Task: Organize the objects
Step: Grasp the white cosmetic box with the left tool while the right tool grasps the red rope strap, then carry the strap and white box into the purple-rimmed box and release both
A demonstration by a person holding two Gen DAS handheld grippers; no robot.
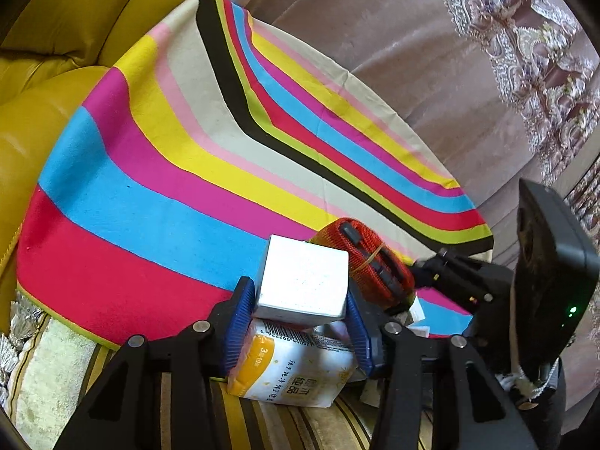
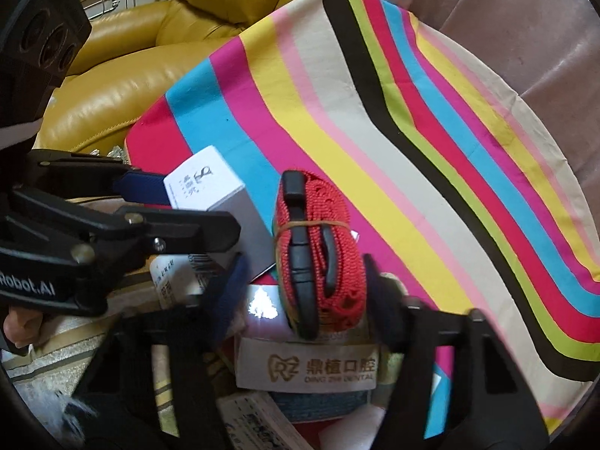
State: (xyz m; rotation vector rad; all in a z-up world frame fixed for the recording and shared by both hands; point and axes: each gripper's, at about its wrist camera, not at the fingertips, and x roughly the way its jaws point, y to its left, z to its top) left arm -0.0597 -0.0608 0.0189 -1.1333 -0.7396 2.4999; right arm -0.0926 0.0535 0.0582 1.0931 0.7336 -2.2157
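Observation:
My left gripper (image 1: 300,309) is shut on a small white box (image 1: 305,279), held just above a yellow and white tissue pack (image 1: 296,371); the box also shows in the right wrist view (image 2: 206,183). My right gripper (image 2: 303,281) has its jaws wide apart on either side of a rolled red strap with black buckles (image 2: 318,247), bound by a rubber band. The pads do not visibly press it. The strap also shows in the left wrist view (image 1: 369,258), right of the box. Everything lies on a striped cloth (image 1: 168,172).
Under the strap is a white pouch with gold dental lettering (image 2: 305,369) and other small packets (image 2: 262,423). A yellow leather sofa (image 1: 56,37) rises behind the cloth. A mauve embroidered cover (image 1: 468,56) lies to the right. A striped cushion edge (image 1: 48,367) is at the front.

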